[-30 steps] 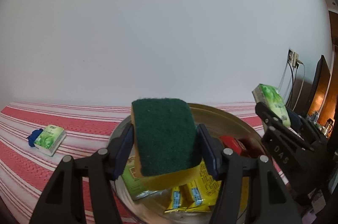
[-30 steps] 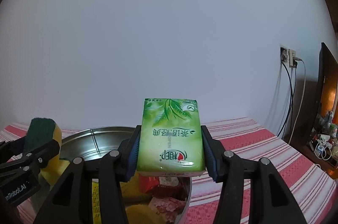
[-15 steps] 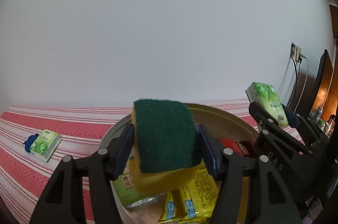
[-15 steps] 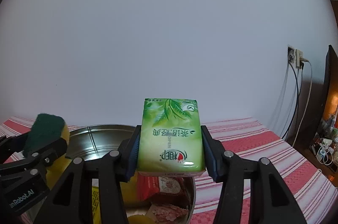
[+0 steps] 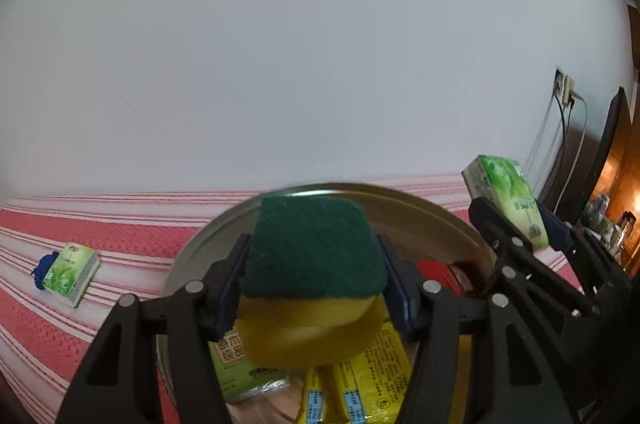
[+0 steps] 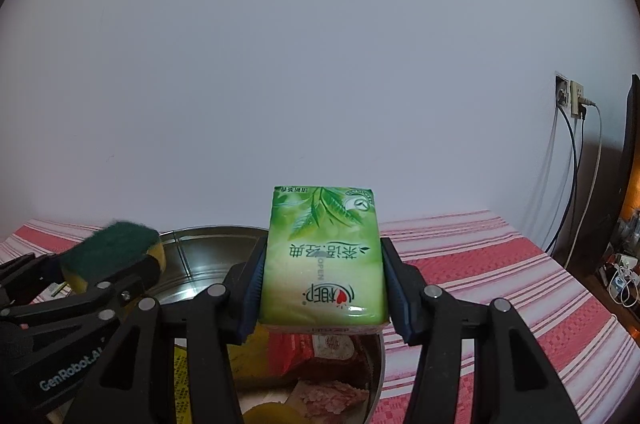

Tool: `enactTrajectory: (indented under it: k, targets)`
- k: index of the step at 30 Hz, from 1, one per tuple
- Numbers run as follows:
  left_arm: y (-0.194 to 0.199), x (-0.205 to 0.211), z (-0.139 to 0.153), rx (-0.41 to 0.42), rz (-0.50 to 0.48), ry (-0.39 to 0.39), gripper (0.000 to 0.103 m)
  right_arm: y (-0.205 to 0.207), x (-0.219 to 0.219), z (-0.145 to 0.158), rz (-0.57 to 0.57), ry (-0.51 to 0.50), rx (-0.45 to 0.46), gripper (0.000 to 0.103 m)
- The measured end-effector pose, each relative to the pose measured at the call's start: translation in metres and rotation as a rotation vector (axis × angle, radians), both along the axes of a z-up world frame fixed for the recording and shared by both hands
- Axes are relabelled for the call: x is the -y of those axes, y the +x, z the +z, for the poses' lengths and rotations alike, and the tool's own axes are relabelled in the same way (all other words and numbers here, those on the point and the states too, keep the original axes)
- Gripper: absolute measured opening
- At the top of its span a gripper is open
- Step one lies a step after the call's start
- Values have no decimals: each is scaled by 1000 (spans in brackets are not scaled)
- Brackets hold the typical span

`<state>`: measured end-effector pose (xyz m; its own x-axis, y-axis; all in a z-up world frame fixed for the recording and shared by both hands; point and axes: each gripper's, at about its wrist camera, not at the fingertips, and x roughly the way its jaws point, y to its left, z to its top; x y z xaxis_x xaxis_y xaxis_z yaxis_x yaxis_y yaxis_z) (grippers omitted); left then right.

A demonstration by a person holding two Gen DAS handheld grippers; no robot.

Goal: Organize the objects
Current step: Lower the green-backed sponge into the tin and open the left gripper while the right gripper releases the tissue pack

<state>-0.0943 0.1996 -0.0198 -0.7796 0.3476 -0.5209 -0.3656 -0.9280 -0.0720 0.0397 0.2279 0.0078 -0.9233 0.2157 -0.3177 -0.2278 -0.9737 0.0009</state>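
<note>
Left gripper (image 5: 314,288) clamps a green-topped yellow sponge (image 5: 314,256), and right gripper (image 6: 322,290) clamps a green tissue pack (image 6: 324,260), above a part-filled round metal basin (image 5: 432,212). Another tissue pack (image 5: 70,272), seemingly unsorted, lies on the striped cloth (image 5: 120,236).

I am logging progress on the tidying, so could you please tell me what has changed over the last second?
Both claws have edged further over the metal basin, more of its packets showing beneath them. In the left wrist view the spare tissue pack on the cloth has slid left. Nothing was taken or released: the left claw still clamps the sponge, and the right claw still clamps the green tissue pack.
</note>
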Motion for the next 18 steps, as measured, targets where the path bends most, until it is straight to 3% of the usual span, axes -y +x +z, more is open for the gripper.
enactTrajectory:
  k: [18]
  targets:
    - [-14, -5, -3, 62, 74, -163, 58, 16, 44, -2, 55, -62, 45, 55]
